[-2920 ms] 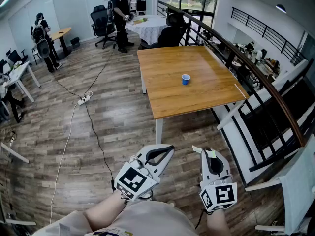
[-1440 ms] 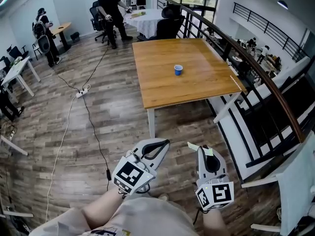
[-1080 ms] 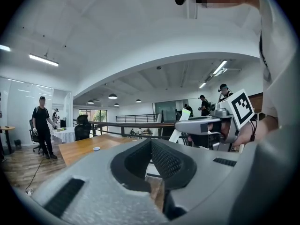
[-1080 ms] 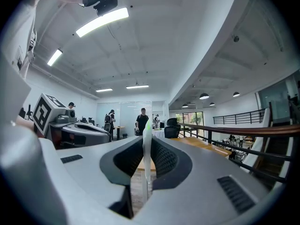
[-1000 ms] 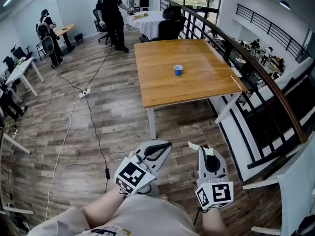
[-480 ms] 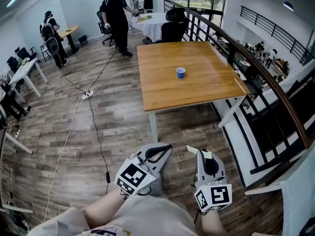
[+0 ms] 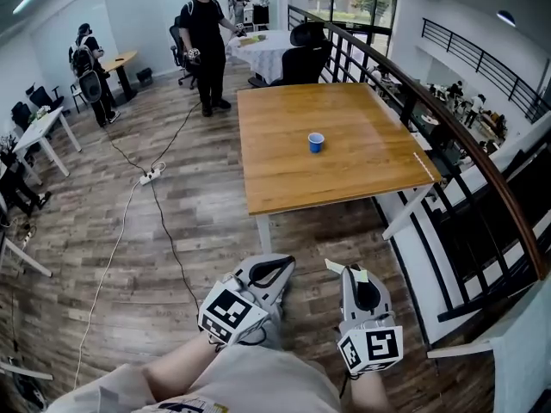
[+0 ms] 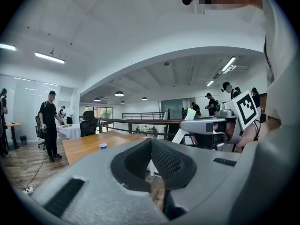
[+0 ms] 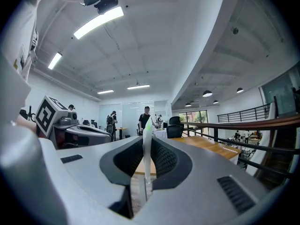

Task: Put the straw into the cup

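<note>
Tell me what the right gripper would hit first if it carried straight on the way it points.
Probably the wooden table, at its near edge: the right gripper, shut on the straw, points level toward it across the floor. Height and depth are hard to judge.

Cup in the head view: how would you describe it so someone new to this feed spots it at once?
Find the big square wooden table beside the dark railing. Near its middle stands the cup. It is small and blue, with nothing else standing close to it.
</note>
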Demonstrator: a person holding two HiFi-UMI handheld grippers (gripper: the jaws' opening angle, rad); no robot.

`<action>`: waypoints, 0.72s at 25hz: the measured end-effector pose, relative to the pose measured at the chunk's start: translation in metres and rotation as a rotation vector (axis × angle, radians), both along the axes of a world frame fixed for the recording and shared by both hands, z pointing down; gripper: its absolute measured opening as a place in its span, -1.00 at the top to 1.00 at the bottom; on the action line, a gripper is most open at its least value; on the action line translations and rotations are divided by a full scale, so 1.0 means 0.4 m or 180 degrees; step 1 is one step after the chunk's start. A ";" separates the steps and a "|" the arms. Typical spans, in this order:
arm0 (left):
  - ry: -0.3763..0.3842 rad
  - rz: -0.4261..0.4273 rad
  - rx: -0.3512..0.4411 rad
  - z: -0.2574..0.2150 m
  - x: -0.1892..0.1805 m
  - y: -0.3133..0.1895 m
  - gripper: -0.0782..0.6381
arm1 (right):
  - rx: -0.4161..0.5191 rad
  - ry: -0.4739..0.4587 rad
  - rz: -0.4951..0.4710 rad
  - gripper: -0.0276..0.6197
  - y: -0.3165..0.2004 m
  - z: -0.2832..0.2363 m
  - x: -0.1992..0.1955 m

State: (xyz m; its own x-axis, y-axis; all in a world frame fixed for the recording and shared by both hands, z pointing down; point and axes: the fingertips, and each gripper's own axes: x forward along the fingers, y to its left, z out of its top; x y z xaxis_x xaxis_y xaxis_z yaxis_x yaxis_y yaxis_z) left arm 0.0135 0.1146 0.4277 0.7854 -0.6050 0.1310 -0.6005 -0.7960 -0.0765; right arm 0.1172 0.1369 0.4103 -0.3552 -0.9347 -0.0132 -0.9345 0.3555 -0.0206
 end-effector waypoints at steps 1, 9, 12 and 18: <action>-0.0016 0.0008 -0.0001 0.004 0.002 -0.018 0.74 | 0.0000 0.0002 0.0001 0.75 -0.017 0.000 0.001; -0.0151 0.0152 -0.0027 0.043 0.023 -0.162 0.74 | -0.0086 -0.0051 0.0032 0.75 -0.185 0.038 0.000; -0.0161 0.0199 -0.0043 0.050 0.029 -0.228 0.74 | -0.0130 -0.0054 0.0023 0.75 -0.255 0.052 -0.006; -0.0118 0.0236 -0.0120 0.047 0.033 -0.370 0.74 | -0.0243 -0.0011 -0.0013 0.75 -0.393 0.052 -0.021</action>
